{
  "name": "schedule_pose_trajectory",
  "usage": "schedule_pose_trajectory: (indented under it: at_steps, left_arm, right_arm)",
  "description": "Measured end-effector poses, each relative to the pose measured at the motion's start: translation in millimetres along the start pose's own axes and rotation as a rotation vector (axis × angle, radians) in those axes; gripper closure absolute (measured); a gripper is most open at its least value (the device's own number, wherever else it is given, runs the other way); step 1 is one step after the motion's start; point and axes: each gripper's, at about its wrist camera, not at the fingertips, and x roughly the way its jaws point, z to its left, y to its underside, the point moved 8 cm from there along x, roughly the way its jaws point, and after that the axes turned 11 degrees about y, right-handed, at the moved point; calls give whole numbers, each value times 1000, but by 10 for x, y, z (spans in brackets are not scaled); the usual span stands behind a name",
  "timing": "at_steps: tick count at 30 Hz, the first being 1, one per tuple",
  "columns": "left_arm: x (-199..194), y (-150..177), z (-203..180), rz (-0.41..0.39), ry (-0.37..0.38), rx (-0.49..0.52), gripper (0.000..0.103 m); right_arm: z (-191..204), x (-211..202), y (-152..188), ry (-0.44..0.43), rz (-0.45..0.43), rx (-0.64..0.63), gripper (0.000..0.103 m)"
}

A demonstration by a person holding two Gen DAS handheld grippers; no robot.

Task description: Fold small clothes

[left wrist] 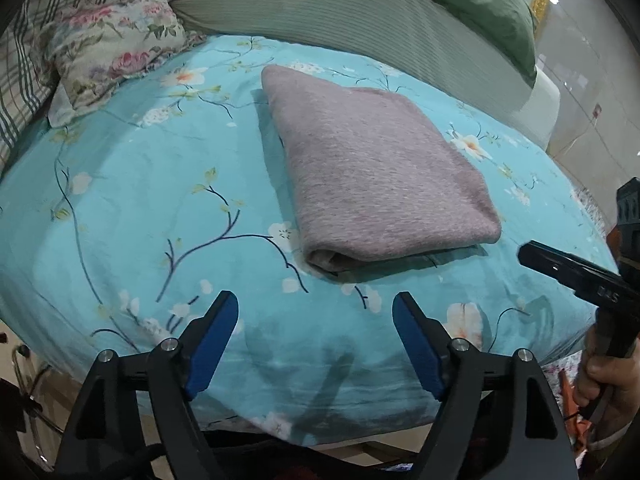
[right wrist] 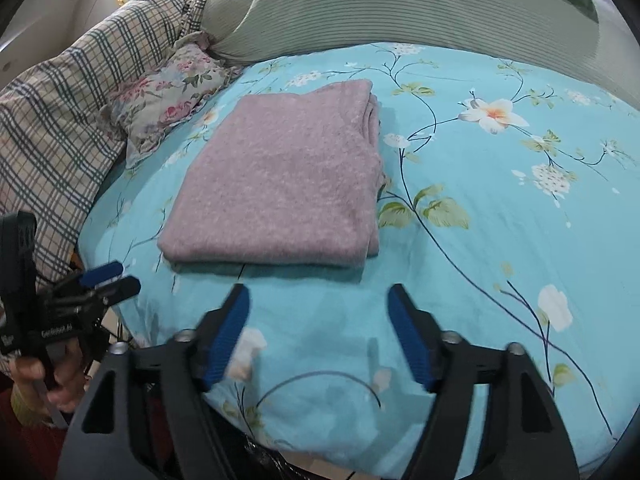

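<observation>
A mauve knitted garment point(left wrist: 376, 168) lies folded into a thick rectangle on the turquoise floral bedsheet point(left wrist: 120, 208); it also shows in the right wrist view point(right wrist: 280, 180). My left gripper point(left wrist: 316, 308) is open and empty, held just short of the garment's near folded edge. My right gripper point(right wrist: 318, 300) is open and empty, also just short of the near edge. The right gripper's body shows at the right edge of the left wrist view point(left wrist: 576, 276). The left gripper shows at the left edge of the right wrist view point(right wrist: 108, 280).
A floral pillow point(left wrist: 116, 44) and a plaid quilt point(right wrist: 52, 132) lie at the left of the bed. A ribbed green pillow point(right wrist: 400, 4) lies along the head. The bed's front edge point(left wrist: 280, 436) runs just under my grippers.
</observation>
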Motion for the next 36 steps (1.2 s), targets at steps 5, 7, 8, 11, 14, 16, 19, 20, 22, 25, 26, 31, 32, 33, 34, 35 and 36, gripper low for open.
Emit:
schedule_pose_trajectory:
  at_steps: [5,7,8,11,14,16,19,20,22,25,26,31,32,33,34,35,36]
  left_arm:
    - [-44,32,26,22,-32,28,21]
    - [-65,53,19,31,-43,44,21]
    - [-75,57,9,37,-50,60,21]
    - [-158,45,-87,40,-65,127,21]
    - [-262,-14,-159,34,-73,176,20]
    - [-357,-99,-195,26,-94,197,19]
    - [-484,-261,-245,5,-121,226,16]
    - [-515,-314,-256,-1,-132,234,13]
    - [-543,-382,-270,-14,-142,243,9]
    - [-448,-412,-260,-2,-155,235,7]
    - [-404,-410,-247,8,-159,228,7]
    - [-176,-307,-146,81,-191,186,7]
    - [-156,-291,-131,89,-198,183,7]
    - [-136,-282,-107,96,-209,181,7]
    - [-129,-276,-90,98,-216,179,7]
    - [-120,-277,-71,99,-222,178,7]
    - [-113,-276,-47,102,-230,175,7]
  right_arm:
    - [15,-23,107,-11,23,-5,19]
    - [17,-17,123,-11,36,-12,18]
    - [19,-19,121,-8,40,-15,18]
    - [28,-77,73,-6,37,-25,18]
    - [36,-195,-34,-23,14,-33,15]
    - [38,-287,-128,-34,-6,-38,10]
    - [52,-392,-255,-47,-36,-44,3]
    - [61,-413,-289,-53,-44,-44,3]
    - [54,-402,-343,-63,-48,-36,2]
    - [44,-326,-349,-58,-35,-29,2]
    - [45,-295,-342,-58,-28,-28,2]
    - [67,-153,-249,-61,13,-32,2]
    - [62,-136,-241,-61,18,-33,2]
    - [62,-119,-231,-61,23,-34,2]
    - [67,-100,-221,-61,29,-33,2]
    - [64,-90,-217,-61,32,-34,2]
    - [64,-78,-215,-61,36,-35,2]
